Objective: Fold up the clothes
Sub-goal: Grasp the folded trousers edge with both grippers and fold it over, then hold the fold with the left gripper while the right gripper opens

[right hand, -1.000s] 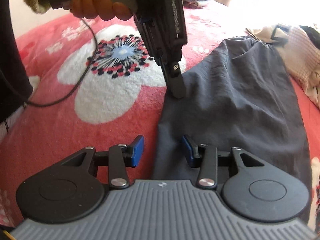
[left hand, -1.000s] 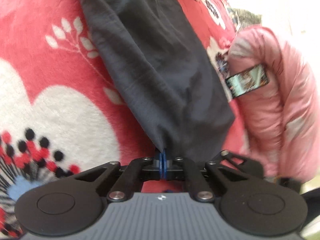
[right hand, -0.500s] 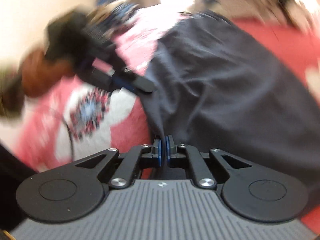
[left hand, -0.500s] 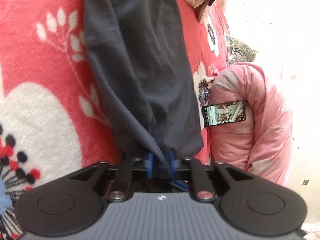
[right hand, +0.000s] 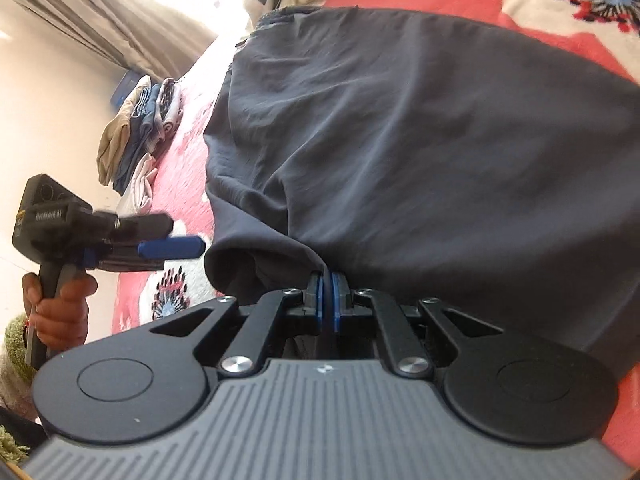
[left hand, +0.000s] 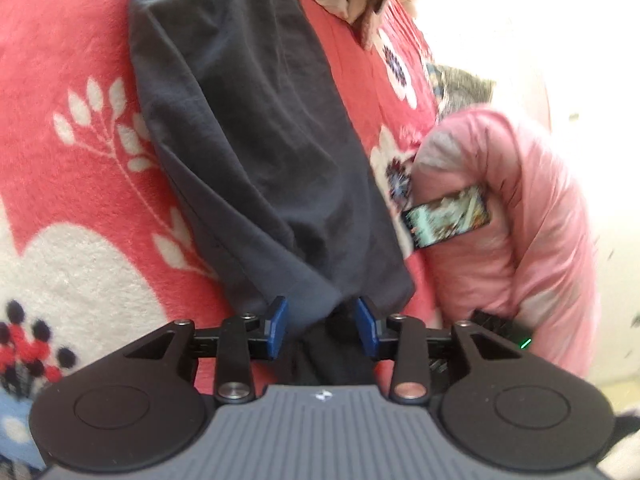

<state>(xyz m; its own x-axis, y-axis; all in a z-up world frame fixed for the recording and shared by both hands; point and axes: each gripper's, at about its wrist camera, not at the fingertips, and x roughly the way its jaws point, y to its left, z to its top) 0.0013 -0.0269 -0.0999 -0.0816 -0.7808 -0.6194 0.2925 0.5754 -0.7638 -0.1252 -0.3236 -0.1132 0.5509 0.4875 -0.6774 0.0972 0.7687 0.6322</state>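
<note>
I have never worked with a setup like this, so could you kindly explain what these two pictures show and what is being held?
Each picture comes from a camera fixed on a handheld two-finger tool, looking along its fingers. A person holds one tool in each hand. In the left view, the left tool is open, with the dark grey garment lying between its blue pads. In the right view, the right tool is shut on that garment's edge, and the left tool shows at the side, gripped by a hand. Everything lies on a red flowered blanket, beside a pink jacket with a phone on it.
</note>
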